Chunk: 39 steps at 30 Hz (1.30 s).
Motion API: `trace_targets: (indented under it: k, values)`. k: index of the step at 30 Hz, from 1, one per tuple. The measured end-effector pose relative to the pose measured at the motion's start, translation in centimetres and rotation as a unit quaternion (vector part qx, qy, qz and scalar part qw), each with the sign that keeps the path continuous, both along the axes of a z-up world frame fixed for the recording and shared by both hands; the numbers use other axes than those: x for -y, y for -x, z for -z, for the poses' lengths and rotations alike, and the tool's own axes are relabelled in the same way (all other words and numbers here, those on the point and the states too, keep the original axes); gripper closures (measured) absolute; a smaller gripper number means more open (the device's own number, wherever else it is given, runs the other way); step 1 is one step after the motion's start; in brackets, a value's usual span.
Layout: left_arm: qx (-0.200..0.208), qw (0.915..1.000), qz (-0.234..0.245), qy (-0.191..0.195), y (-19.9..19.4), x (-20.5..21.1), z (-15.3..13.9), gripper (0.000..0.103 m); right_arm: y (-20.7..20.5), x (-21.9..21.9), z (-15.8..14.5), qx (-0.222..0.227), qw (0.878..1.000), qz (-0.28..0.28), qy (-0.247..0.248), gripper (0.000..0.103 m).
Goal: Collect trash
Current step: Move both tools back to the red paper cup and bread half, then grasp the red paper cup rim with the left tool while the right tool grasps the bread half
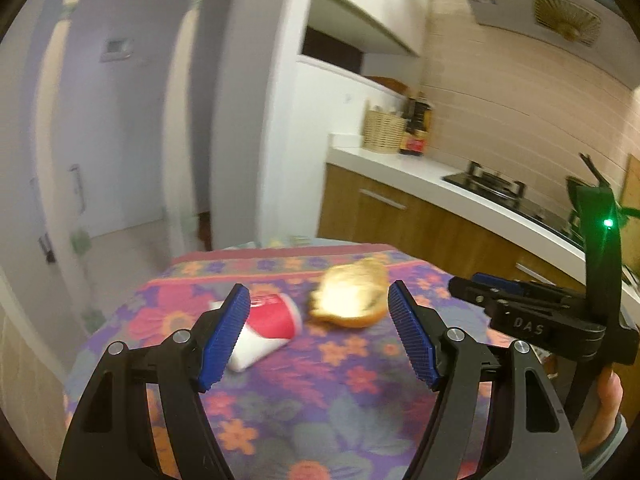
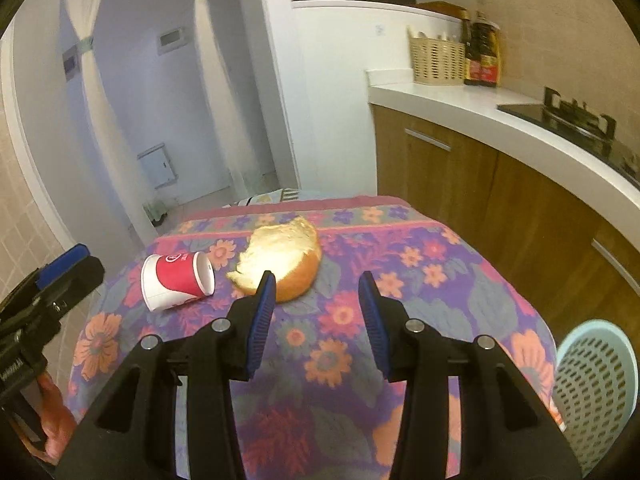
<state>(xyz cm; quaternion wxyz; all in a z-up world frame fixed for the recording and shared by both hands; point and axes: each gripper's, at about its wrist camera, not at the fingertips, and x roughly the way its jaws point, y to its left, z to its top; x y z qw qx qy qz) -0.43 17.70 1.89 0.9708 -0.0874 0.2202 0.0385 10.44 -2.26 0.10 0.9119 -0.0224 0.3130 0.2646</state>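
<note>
Indoors, floral tablecloth (image 2: pixel 440 280), kitchen counter (image 2: pixel 460 100) (right), both grippers' jaws spread, holding nothing.

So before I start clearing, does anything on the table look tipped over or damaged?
Yes. The red and white paper cup lies on its side on the floral tablecloth, and the bread beside it has a ragged, torn edge, as if bitten.

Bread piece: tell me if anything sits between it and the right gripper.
Nothing visible does. The right gripper is open above bare floral tablecloth, and the bread piece lies just beyond its left finger. The red paper cup lies on its side to the bread's left, off that path.
</note>
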Motion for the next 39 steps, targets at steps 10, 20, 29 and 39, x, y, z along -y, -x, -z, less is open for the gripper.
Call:
trace_targets:
  k: [10, 20, 29, 39]
  values:
    - [-0.020, 0.9968, -0.076, 0.018, -2.3, -5.2, 2.9, 0.033, -4.5, -3.9, 2.0, 0.023, 1.000, 0.010, 0.009, 0.061]
    - [-0.059, 0.9933, -0.099, -0.012, -4.3, -5.2, 5.5, 0.033, -6.0, -5.1, 4.6, 0.004, 1.000, 0.006, 0.018, 0.058]
    - [-0.069, 0.9918, -0.106, -0.016, -4.5, -5.1, 6.0, 0.033, -6.9, -5.6, 5.3, -0.012, 0.999, 0.014, 0.035, 0.055]
    - [-0.077, 0.9917, -0.103, -0.008, -4.5, -5.1, 6.2, 0.033, -7.2, -6.7, 6.1, -0.021, 0.997, 0.020, 0.070, 0.055]
